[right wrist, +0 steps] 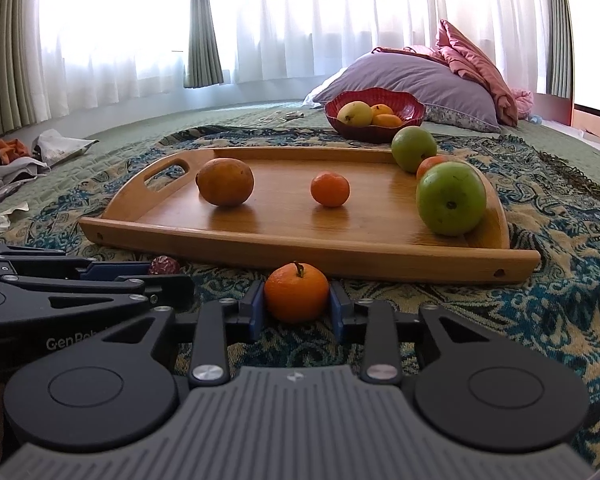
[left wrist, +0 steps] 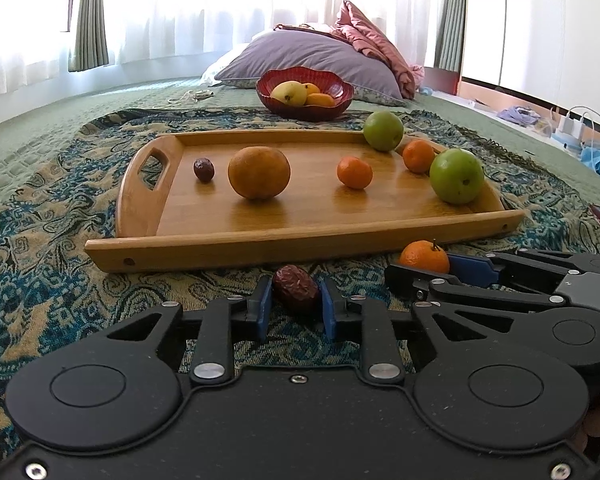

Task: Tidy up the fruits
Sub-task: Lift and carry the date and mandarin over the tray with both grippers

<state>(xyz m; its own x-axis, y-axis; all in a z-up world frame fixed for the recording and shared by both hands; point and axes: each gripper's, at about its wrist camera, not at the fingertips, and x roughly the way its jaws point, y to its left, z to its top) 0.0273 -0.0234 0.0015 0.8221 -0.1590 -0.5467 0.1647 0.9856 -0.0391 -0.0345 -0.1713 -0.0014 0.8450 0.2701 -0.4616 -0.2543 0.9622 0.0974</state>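
Patterned blanket [left wrist: 52, 216] before tray rim [left wrist: 300, 246]: left tool [left wrist: 295, 300] clamps date [left wrist: 296, 289], right tool [right wrist: 297, 306] clamps mandarin [right wrist: 296, 292]

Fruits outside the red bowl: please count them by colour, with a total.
Orange: 4 (large orange, tray mandarins, stemmed mandarin)
Green: 2
Dark red dates: 2
Total: 8

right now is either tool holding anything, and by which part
The left tool grips a red date across its sides. The right tool grips a small orange across its middle, stem up.
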